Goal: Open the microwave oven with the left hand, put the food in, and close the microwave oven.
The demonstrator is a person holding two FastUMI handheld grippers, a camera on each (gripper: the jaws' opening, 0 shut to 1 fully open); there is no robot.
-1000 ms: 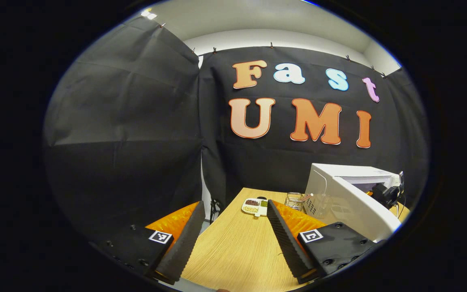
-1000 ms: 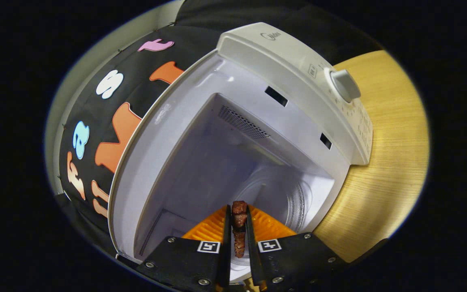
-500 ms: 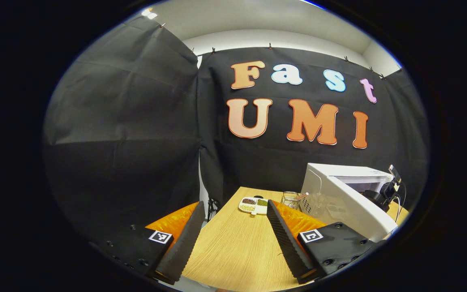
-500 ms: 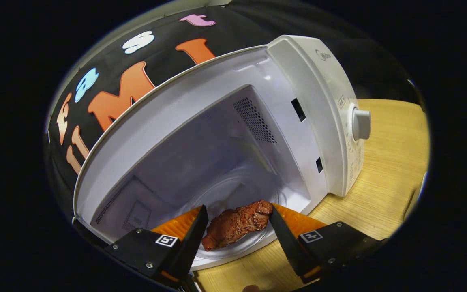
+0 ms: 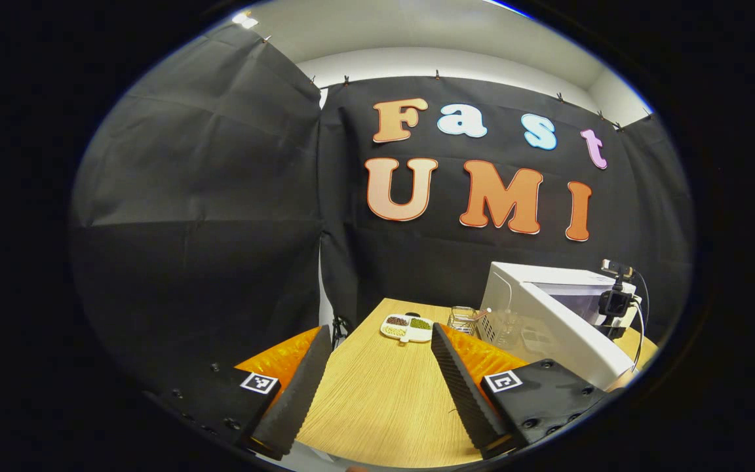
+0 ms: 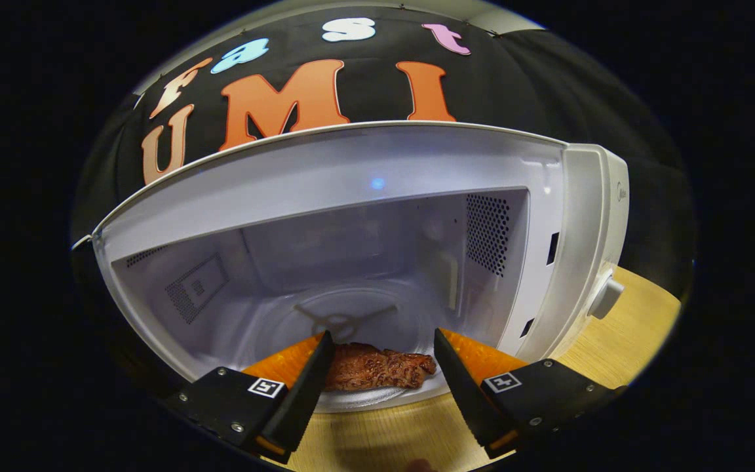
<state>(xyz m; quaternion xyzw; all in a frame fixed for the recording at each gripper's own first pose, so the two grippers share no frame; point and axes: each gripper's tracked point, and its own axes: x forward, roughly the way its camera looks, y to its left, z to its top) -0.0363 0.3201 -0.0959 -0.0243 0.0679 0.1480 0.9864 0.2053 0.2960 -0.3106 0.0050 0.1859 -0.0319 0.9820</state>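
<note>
Right gripper view: the meat (image 6: pixel 377 368) lies on the glass turntable (image 6: pixel 358 314) just inside the open microwave (image 6: pixel 325 196), its long axis running across the opening, between and a little beyond the spread fingers of the right gripper (image 6: pixel 383 373), which is wide open and grips nothing. Whether either finger touches the meat cannot be told, since the left finger cuts off the meat's near end. With the food in place, closing the oven looks like the step that remains. That turns on the door (image 5: pixel 564 331), which in the left gripper view stands swung out toward the camera, ahead and to the right of the left gripper (image 5: pixel 381 383). That gripper is also wide open and empty, hanging above the table (image 5: pixel 377 400), well short of the door. Across the open oven, the other gripper (image 5: pixel 613 305) shows small by the cavity mouth; judged from this, it must draw clear before the door can swing. Farther back on the table sit a divided dish (image 5: pixel 407 326) and a small wire rack (image 5: pixel 463 318). The door's right end is cut off at the picture's margin, and no handle can be made out.
</note>
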